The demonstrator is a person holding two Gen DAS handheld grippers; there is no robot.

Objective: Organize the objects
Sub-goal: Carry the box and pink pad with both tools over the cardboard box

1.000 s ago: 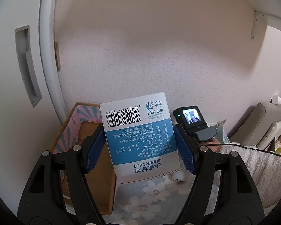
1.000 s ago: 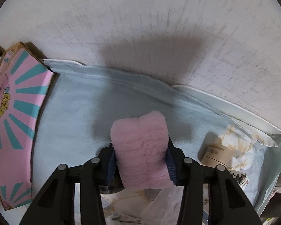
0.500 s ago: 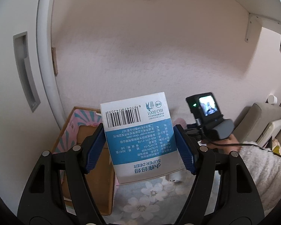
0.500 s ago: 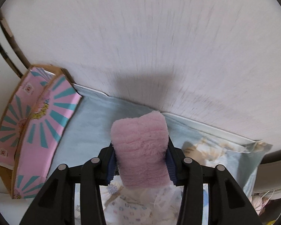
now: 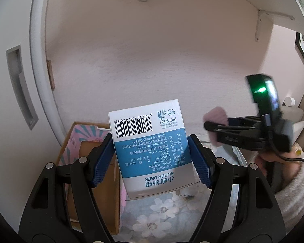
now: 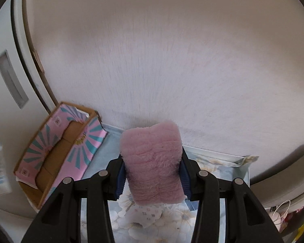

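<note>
My left gripper [image 5: 151, 160] is shut on a white and blue Super Deer box [image 5: 150, 143] with a barcode, held in the air above the floral-lined bin [image 5: 162, 212]. My right gripper [image 6: 152, 174] is shut on a pink fluffy cloth [image 6: 152, 162], held above the same bin. In the left wrist view the right gripper [image 5: 208, 125] shows at the right with the pink cloth [image 5: 214, 115] in its tip. An open cardboard box with a pink and teal sunburst print [image 6: 56, 154] stands to the left; it also shows in the left wrist view [image 5: 87, 162].
A pale wall [image 5: 152, 60] is close behind. A white door with a recessed handle [image 5: 20, 85] is at the left. A shelf bracket [image 5: 261, 26] hangs at the upper right. The bin holds floral fabric [image 6: 143, 218] and a white rim [image 6: 218, 154].
The right gripper with the pink cloth has lifted away from the bin and now sits higher. The left gripper has also risen a little, still holding the box.
</note>
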